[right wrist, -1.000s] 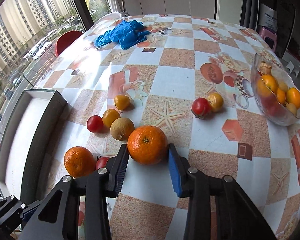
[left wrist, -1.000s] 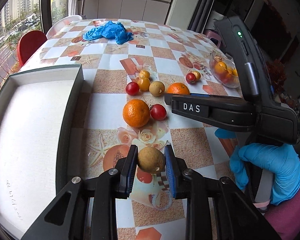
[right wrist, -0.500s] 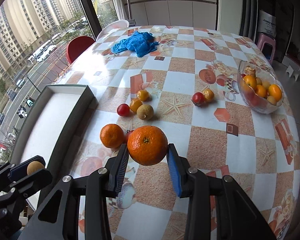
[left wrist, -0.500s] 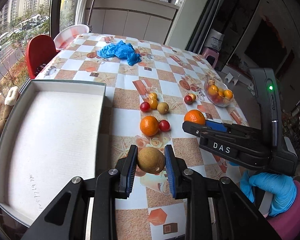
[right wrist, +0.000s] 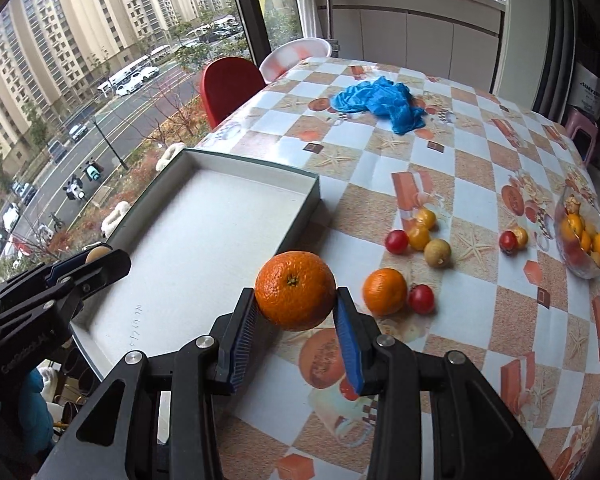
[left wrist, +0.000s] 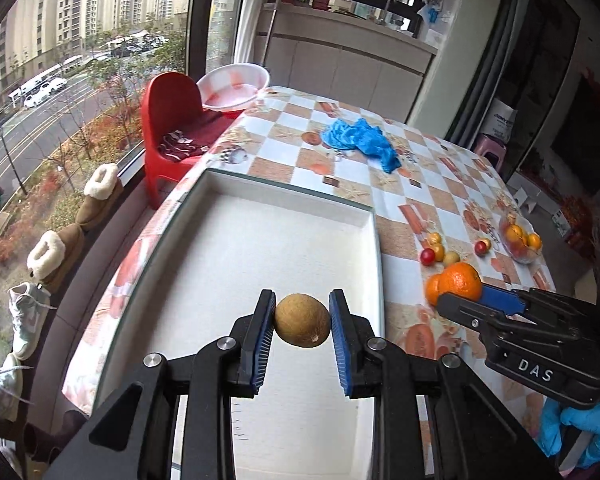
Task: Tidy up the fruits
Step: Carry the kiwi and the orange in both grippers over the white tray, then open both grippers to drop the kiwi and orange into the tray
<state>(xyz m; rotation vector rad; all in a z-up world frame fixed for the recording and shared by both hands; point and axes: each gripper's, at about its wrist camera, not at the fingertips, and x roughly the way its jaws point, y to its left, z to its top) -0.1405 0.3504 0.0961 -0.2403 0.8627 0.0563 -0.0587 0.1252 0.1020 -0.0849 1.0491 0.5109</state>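
My left gripper (left wrist: 302,322) is shut on a brown round fruit (left wrist: 302,320) and holds it in the air over the white tray (left wrist: 260,240). My right gripper (right wrist: 296,304) is shut on a large orange (right wrist: 295,290), held above the table near the tray's right wall (right wrist: 306,210). The right gripper with its orange (left wrist: 460,282) also shows in the left wrist view. The left gripper (right wrist: 96,260) with its fruit shows at the left of the right wrist view. Loose on the table lie another orange (right wrist: 385,291), red tomatoes (right wrist: 421,299) and small yellow fruits (right wrist: 419,237).
A glass bowl (right wrist: 582,240) of fruit stands at the table's right edge. A blue cloth (right wrist: 380,102) lies at the far side. A red chair (left wrist: 168,120) and a window are beyond the table's left edge. Shoes line the sill (left wrist: 60,248).
Both grippers have risen and swung left with their fruit. The left gripper is now over the tray; the right gripper has lifted its orange off the table toward the tray.
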